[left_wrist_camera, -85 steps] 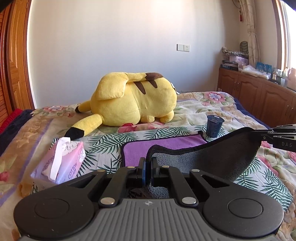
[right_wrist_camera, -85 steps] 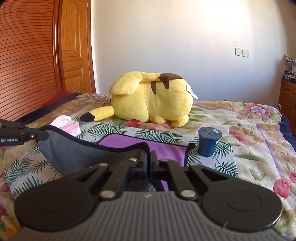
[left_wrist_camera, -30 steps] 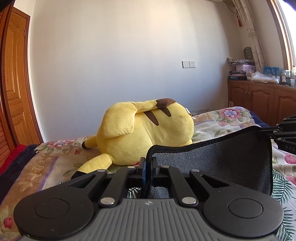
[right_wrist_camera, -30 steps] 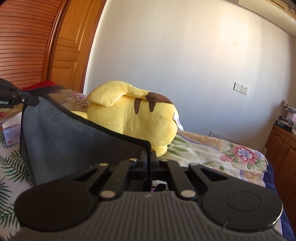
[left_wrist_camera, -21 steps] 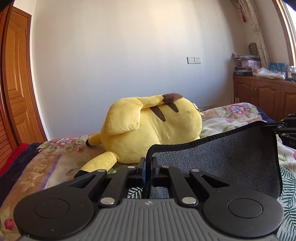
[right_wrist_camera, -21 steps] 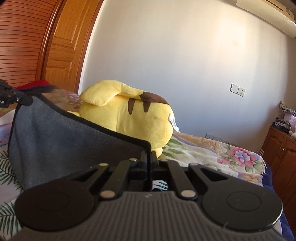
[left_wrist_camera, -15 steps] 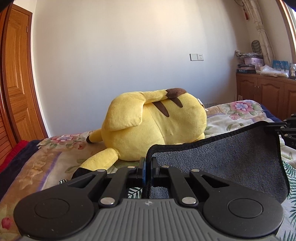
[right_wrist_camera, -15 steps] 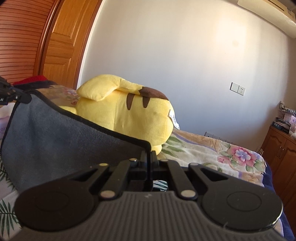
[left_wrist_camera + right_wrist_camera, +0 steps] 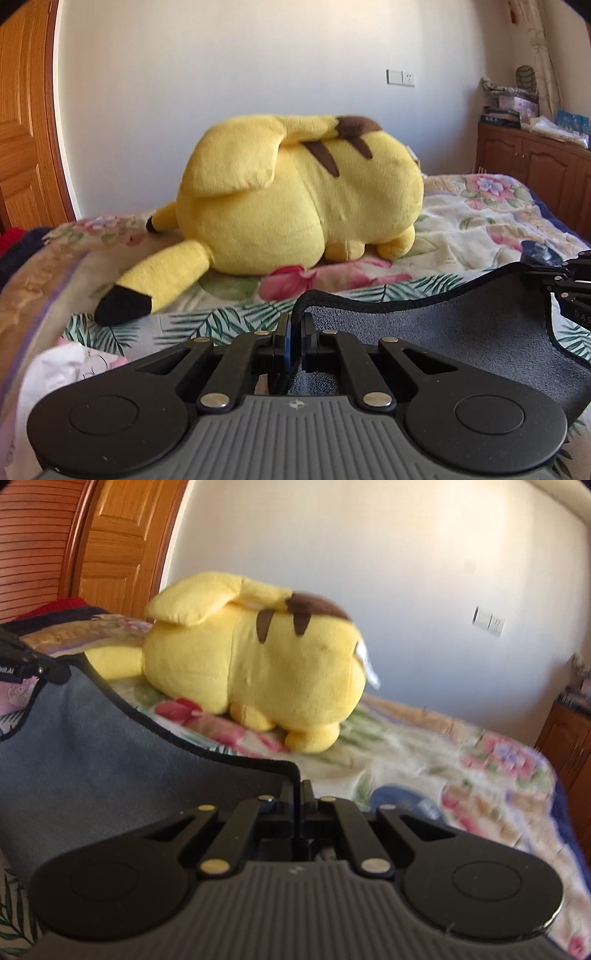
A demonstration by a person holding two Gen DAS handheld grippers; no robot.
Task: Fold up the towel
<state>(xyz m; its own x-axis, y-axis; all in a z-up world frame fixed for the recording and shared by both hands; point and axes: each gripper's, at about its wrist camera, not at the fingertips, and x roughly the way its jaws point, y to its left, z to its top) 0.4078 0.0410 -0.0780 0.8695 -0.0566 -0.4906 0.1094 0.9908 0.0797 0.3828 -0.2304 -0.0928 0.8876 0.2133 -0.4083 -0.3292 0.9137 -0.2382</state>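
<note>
— Bedroom with a pale wall and a bed (image 9: 480, 236) under a floral, leaf-printed cover; where is the towel?

— The grey towel (image 9: 461, 332) with black piping hangs stretched between both tools, over the bed. The left hand-held gripper (image 9: 294, 339) has its jaws pressed together on one top corner. The right hand-held gripper (image 9: 297, 794) pinches the other corner the same way.

— What is hidden or cut off?

— The towel's lower part drops behind the gripper bodies in both views, so I cannot tell whether it touches the cover. In the left wrist view, the towel's far corner is covered by the other tool's fingertips. The right wrist view is blurred.

— And around it?

— A yellow plush toy (image 9: 295, 192) with brown stripes lies on the bed beyond the towel, its black-tipped tail (image 9: 147, 284) pointing left. A dark blue cup (image 9: 402, 799) sits just right of the right gripper, smeared and partly hidden. Something pink and white (image 9: 74, 365) shows at lower left, too blurred to name. Wooden cabinets (image 9: 532, 170) stand at right, a wooden door (image 9: 125, 546) at left, a wall switch (image 9: 400, 78) above.

— Any writing?

— Only fragments on the tools: "DAS" (image 9: 580, 314) and "ot.AI" (image 9: 6, 670), both cut off.
</note>
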